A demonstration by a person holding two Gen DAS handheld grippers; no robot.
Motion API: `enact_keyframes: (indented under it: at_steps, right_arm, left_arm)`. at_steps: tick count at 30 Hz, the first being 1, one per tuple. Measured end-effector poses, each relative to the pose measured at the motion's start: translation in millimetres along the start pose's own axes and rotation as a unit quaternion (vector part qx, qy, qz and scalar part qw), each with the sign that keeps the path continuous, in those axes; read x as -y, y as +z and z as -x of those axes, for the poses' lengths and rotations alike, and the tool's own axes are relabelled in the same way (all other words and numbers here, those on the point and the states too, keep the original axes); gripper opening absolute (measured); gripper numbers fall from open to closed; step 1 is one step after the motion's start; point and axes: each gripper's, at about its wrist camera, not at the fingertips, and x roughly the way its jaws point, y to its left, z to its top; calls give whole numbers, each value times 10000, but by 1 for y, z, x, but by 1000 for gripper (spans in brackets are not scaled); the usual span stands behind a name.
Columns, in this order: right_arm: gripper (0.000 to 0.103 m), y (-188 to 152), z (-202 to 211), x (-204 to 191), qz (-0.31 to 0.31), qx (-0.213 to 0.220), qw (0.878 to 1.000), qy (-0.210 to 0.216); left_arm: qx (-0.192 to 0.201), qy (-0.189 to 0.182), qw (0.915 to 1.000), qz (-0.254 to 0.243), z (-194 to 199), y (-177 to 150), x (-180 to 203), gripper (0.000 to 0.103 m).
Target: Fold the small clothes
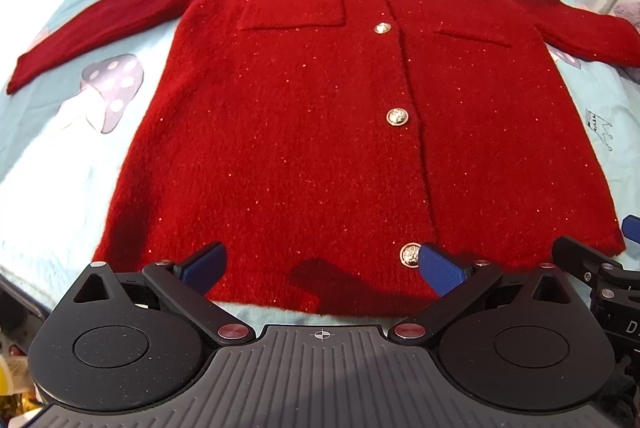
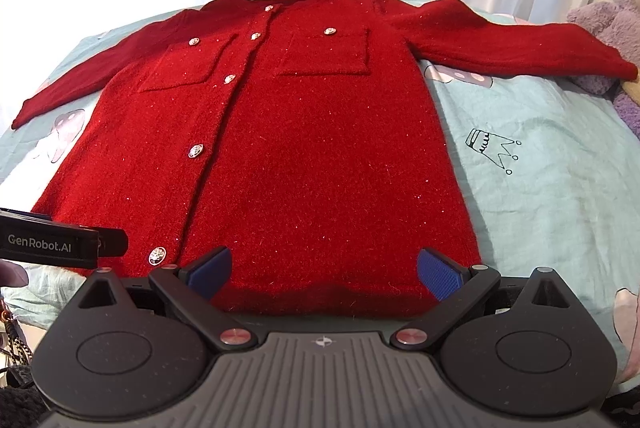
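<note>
Both grippers, left (image 1: 322, 264) and right (image 2: 324, 268), spread wide, empty, at cardigan (image 1: 320, 128) hem; flat, buttoned, sleeves out for folding.

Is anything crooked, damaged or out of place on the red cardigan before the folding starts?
Nothing stands out. The red cardigan lies flat and buttoned on the bedsheet, both sleeves spread outward. Both tools, left and right, are open at its hem, not gripping. A purple teddy bear sits by the right sleeve's end.
</note>
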Motion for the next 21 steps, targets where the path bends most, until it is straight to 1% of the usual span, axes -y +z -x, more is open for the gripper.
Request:
enact_keyframes:
  at_steps: [11,18,21]
  right_arm:
    - [99,-2,-4,11,-95,-46,9995,309]
    - [99,-2,-8,16,-144,-112,9991,390]
    - [99,-2,-7,17,-137,-51,9988,459]
  left_arm:
    - [-198,49,9998,57,-8,-1,6,103]
    - [-277,96,9996,55,-9,0,9,103]
    - [-294,115,9995,54,-10,1,10,103]
